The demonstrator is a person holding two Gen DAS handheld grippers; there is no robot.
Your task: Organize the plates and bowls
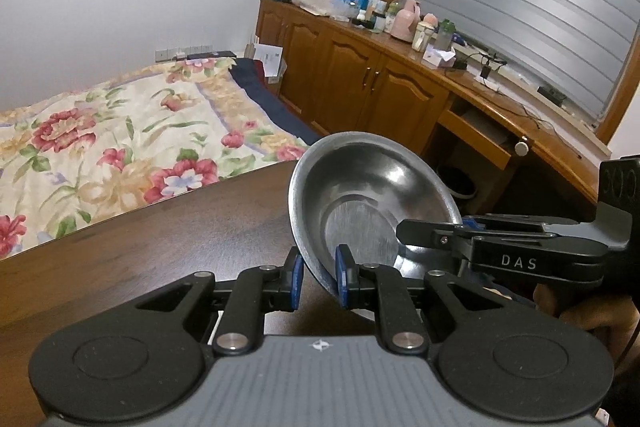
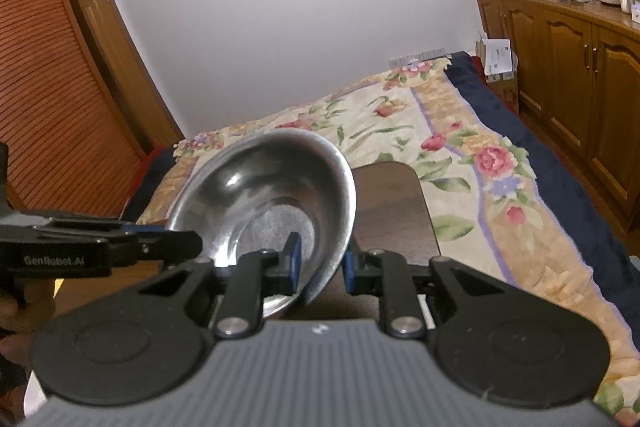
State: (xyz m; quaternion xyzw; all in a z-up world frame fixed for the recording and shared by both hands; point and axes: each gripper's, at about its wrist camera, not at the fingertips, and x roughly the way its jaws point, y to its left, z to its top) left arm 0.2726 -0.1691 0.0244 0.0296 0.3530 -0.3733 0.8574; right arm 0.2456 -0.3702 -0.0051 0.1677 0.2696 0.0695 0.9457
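A shiny steel bowl (image 1: 372,195) is held up above the dark wooden table (image 1: 180,235), tilted toward the cameras. My left gripper (image 1: 318,277) straddles the bowl's near-left rim with its blue pads; a gap shows at the left pad, so the grip looks loose. My right gripper (image 2: 320,261) straddles the opposite rim of the same bowl (image 2: 272,195), one pad inside and one outside. The right gripper also shows in the left wrist view (image 1: 424,233), and the left gripper shows in the right wrist view (image 2: 176,247). No plates are in view.
A bed with a floral cover (image 1: 120,131) lies beyond the table's far edge. Wooden cabinets (image 1: 360,75) with cluttered bottles run along the right wall, with an open drawer (image 1: 480,135). A slatted wardrobe (image 2: 52,99) stands left.
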